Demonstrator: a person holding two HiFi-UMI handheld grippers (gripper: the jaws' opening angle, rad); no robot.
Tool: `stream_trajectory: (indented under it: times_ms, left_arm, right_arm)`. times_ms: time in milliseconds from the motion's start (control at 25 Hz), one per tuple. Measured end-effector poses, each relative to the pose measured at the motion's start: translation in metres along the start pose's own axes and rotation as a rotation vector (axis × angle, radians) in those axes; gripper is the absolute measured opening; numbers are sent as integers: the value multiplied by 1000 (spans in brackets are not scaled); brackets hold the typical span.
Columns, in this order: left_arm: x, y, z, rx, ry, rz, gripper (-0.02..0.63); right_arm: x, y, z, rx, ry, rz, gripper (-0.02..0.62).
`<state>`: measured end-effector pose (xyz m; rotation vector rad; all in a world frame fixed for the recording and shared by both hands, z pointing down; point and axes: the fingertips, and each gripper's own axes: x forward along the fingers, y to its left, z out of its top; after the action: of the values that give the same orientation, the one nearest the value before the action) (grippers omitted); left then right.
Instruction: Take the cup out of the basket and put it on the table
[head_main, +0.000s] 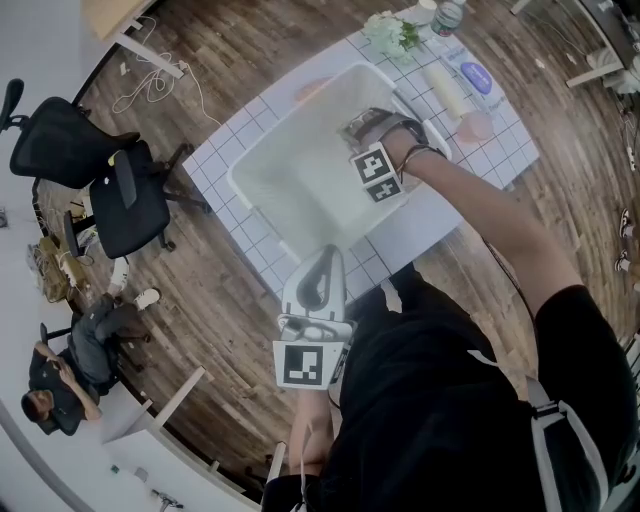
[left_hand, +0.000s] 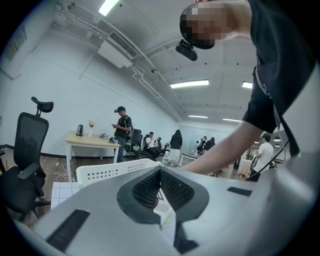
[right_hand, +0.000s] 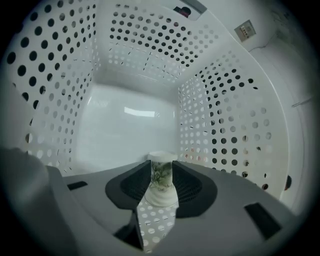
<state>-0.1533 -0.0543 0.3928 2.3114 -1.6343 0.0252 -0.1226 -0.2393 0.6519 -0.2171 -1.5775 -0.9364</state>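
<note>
A white cup with a green plant print (right_hand: 161, 175) sits between the pads of my right gripper (right_hand: 161, 167), which is shut on its sides. The gripper is deep inside the white perforated basket (right_hand: 125, 120). In the head view the right gripper (head_main: 365, 125) reaches into the far right part of the basket (head_main: 270, 160), and the cup is hidden there. My left gripper (head_main: 325, 255) hovers at the basket's near edge. Its pads (left_hand: 172, 187) meet at the tip with nothing held, and the basket rim (left_hand: 107, 172) shows beyond them.
The basket stands on a table with a white grid cloth (head_main: 240, 215). Flowers (head_main: 392, 32), a bottle (head_main: 448, 15), a pale roll (head_main: 447, 90) and a pink cup (head_main: 478, 123) crowd its far right end. Black office chairs (head_main: 120, 200) and a seated person (head_main: 70, 360) are at the left.
</note>
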Motion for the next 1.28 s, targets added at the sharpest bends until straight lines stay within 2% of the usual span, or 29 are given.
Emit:
stream_trajectory:
  times_ms: [80,240,400,680,960,1280]
  left_arm:
    - [-1,1,0,1,0,3,9]
    - [-3,5,0,-2,3,13,9]
    - [-4,7,-1,-6,8,19,9]
    - [-5,9,-3,-4,14,27,9]
    - [-3,4,1,3,7,15,9]
    - [-1,-7,5,23,-7,-4,9]
  right_arm:
    - [5,1,-2,-19,18,2,141]
    - [13,3,-4,-18,38,28,201]
    - [20,5,-6,-26,48,49,227]
    - [25,3,-6,-42,56,44,236]
    - [8,-4,2,-3,7,18,235]
    - [-42,-29,19,103,-127,-68,235]
